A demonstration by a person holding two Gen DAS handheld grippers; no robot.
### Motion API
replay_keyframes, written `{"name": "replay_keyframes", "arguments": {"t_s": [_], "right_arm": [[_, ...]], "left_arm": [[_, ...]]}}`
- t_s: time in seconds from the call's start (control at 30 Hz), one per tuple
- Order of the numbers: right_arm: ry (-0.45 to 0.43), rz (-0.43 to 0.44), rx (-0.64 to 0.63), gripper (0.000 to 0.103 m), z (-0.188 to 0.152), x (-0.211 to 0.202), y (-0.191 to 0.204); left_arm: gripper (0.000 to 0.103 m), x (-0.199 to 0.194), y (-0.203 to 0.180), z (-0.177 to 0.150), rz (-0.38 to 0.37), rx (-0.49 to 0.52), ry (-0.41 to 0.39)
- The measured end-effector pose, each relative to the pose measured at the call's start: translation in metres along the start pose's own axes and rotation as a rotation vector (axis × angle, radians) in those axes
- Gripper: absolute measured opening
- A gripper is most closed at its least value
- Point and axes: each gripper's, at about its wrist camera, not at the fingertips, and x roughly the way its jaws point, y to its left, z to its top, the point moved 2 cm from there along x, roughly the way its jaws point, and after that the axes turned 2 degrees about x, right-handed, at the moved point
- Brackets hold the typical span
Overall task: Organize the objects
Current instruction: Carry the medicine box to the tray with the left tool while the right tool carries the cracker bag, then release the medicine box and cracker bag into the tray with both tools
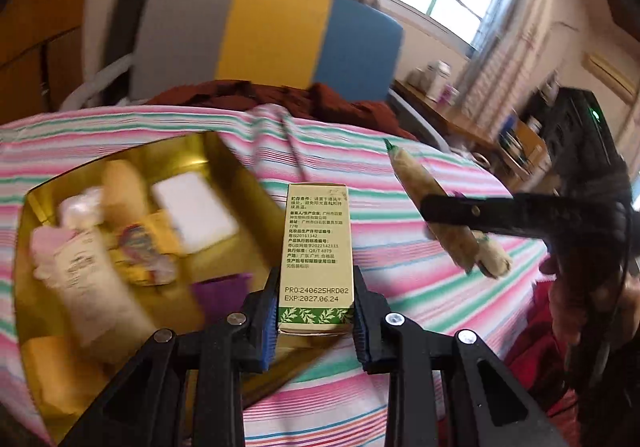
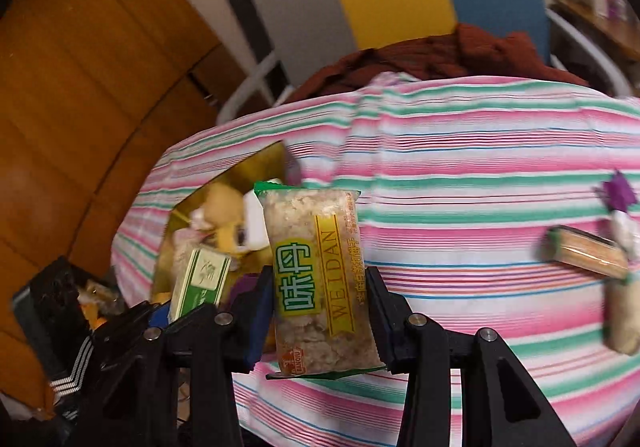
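Two tools loaded, left tool [image 1: 316, 311] clamping green box [image 1: 316, 255], right tool [image 2: 320, 311] clamping snack packet [image 2: 316, 279], gold tray [image 1: 224, 163] beside

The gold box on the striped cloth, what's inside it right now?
Inside the gold box are a white flat packet, a cream tube, a colourful yellow wrapper, something purple and a yellow block. Blur hides details, and anything beneath them is covered.

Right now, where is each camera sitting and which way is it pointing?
Left wrist: sits on the left tool, looking forward over the green box it grips, toward the gold tray and striped cloth; the right tool crosses in.
Right wrist: sits on the right tool, looking over its gripped snack packet; the left tool shows at lower left.
Shared: tray, box, packet, cloth, chair.
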Motion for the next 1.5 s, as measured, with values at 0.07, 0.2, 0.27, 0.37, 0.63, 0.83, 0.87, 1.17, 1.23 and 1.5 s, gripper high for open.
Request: {"name": "replay_keyframes", "arguments": {"t_s": [0.07, 0.2, 0.27, 0.37, 0.63, 0.83, 0.87, 1.17, 1.23, 1.5], "right_arm": [[0.006, 0.021, -0.01, 0.044, 0.0, 0.009, 0.014], [0.028, 0.047, -0.046, 0.044, 0.0, 0.024, 0.039], [0.042, 0.049, -0.067, 0.044, 0.002, 0.032, 0.049], [0.057, 0.053, -0.099, 0.044, 0.005, 0.043, 0.063], [0.085, 0.022, -0.143, 0.048, 0.01, 0.071, 0.084], [0.101, 0.012, -0.147, 0.054, -0.002, 0.073, 0.08], [0.104, 0.01, -0.144, 0.056, -0.004, 0.073, 0.079], [0.055, -0.079, -0.178, 0.07, -0.019, 0.064, 0.079], [0.036, -0.116, -0.205, 0.072, -0.023, 0.062, 0.083], [-0.033, -0.245, -0.27, 0.082, -0.037, 0.056, 0.085]], "left_arm": [[0.03, -0.007, 0.015, -0.001, 0.022, -0.037, -0.014], [0.03, -0.017, 0.036, -0.007, 0.055, -0.071, -0.025], [0.03, -0.019, 0.043, -0.014, 0.075, -0.083, -0.024], [0.03, -0.018, 0.05, -0.021, 0.088, -0.099, -0.012], [0.035, -0.026, 0.055, -0.028, 0.136, -0.103, -0.014], [0.039, -0.036, 0.054, -0.024, 0.189, -0.089, -0.045], [0.039, -0.038, 0.053, -0.023, 0.196, -0.087, -0.051], [0.039, -0.042, 0.05, -0.023, 0.243, -0.062, -0.062], [0.039, -0.043, 0.051, -0.024, 0.261, -0.065, -0.063], [0.039, -0.045, 0.056, -0.027, 0.324, -0.078, -0.063]]}}
